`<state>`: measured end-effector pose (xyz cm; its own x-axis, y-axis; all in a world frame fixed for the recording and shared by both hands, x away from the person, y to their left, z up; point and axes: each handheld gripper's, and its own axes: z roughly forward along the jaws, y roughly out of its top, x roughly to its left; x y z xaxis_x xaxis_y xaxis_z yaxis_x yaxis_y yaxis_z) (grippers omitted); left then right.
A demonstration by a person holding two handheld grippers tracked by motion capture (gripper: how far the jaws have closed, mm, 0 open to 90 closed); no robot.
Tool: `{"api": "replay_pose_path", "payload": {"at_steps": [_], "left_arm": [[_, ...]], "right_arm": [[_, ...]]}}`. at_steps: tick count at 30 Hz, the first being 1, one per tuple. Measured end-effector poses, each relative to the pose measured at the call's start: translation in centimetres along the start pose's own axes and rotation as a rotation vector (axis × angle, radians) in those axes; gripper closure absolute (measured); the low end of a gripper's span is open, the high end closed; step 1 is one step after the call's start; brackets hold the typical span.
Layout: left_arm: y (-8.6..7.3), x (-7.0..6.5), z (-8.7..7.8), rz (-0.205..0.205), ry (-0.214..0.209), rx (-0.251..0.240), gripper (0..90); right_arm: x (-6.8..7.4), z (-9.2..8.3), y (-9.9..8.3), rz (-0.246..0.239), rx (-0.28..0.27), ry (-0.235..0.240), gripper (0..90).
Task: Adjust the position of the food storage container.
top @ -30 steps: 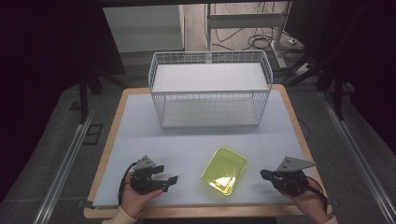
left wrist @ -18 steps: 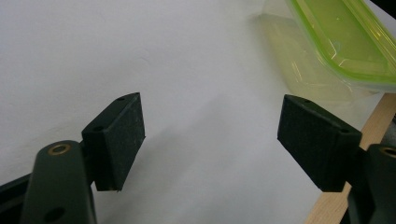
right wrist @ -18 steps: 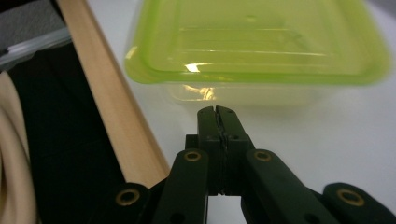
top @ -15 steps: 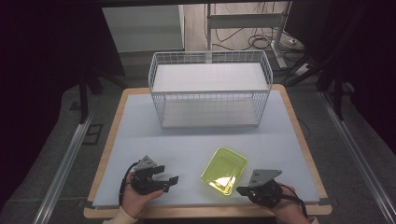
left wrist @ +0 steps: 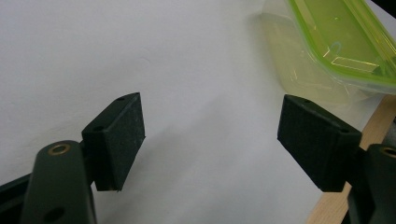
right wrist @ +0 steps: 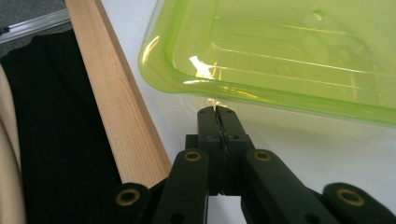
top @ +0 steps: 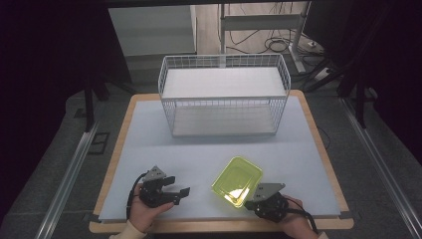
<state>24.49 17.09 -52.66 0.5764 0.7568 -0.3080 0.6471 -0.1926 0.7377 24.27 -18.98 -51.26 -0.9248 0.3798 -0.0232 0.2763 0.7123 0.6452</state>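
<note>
A translucent yellow-green plastic tray (top: 238, 179) lies on the pale table top near the front, right of centre. My right gripper (top: 250, 197) sits at the tray's near corner. In the right gripper view the jaws (right wrist: 217, 114) are shut flat against each other, their tips just under the rim of the tray (right wrist: 289, 51), with nothing seen between them. My left gripper (top: 182, 192) rests on the table to the left of the tray, pointing right. Its jaws (left wrist: 210, 135) stand wide open over bare table, with the tray (left wrist: 345, 42) farther off.
A white wire basket (top: 224, 99) stands at the back middle of the table (top: 199, 149). The table's wooden front edge (right wrist: 121, 107) runs close beside the right gripper. Dark floor, metal rails and cables surround the table.
My right gripper has moved left along the front edge, from the table's right side up to the tray's near corner. The left gripper and the tray have stayed put.
</note>
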Motion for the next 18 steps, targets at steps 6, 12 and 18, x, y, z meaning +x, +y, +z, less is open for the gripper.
{"api": "replay_pose_path", "payload": {"at_steps": [6,12,18], "left_arm": [[0.0,0.0,0.0,-0.004,-0.001,-0.001,22.5],[0.0,0.1,0.0,-0.005,-0.001,-0.003,22.5],[0.0,0.1,0.0,-0.003,-0.002,0.000,22.5]], "right_arm": [[0.7,0.8,0.6,-0.011,0.004,0.001,90.0],[1.2,1.9,1.5,-0.025,0.003,-0.007,90.0],[1.6,3.2,2.3,-0.027,-0.010,-0.030,90.0]]}}
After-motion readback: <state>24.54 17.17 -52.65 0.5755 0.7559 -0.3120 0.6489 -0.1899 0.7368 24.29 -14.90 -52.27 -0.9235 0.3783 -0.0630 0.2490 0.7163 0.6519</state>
